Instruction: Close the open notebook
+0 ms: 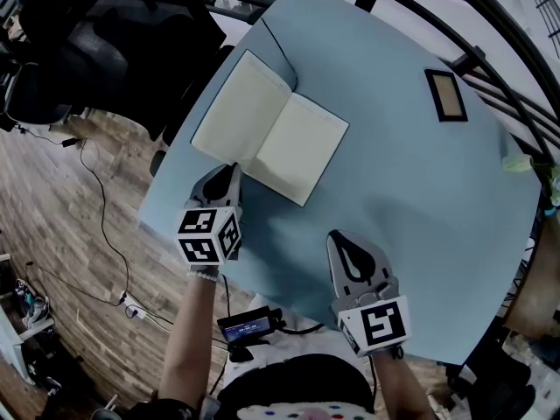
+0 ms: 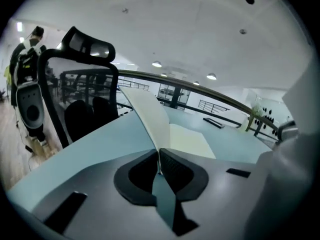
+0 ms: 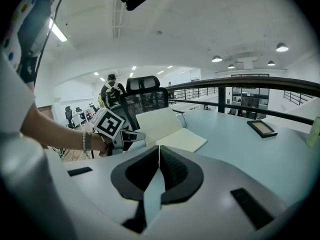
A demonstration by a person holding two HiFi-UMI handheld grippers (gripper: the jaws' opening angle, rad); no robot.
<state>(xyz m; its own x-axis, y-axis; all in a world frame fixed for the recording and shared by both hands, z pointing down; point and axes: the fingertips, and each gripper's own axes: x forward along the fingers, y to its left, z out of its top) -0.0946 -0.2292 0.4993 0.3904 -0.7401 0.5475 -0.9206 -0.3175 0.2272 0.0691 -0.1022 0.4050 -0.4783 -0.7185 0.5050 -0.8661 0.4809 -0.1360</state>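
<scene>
The open notebook (image 1: 271,129) lies with cream pages up on the light blue table (image 1: 420,208). My left gripper (image 1: 234,168) is at its near left corner, shut on the edge of the left half. In the left gripper view that half (image 2: 150,115) rises steeply from between the jaws (image 2: 159,156), while the right page (image 2: 189,141) lies flat. The right gripper view shows the notebook (image 3: 170,129) with its left half tilted up beside the left gripper (image 3: 131,135). My right gripper (image 1: 339,236) hovers over the table's near side, shut and holding nothing (image 3: 159,151).
A small black-framed plaque (image 1: 446,94) lies at the table's far right. A black office chair (image 1: 105,42) stands beyond the table's left edge. A curved dark railing (image 1: 490,51) runs behind the table. Something green (image 1: 518,163) sits at the right rim.
</scene>
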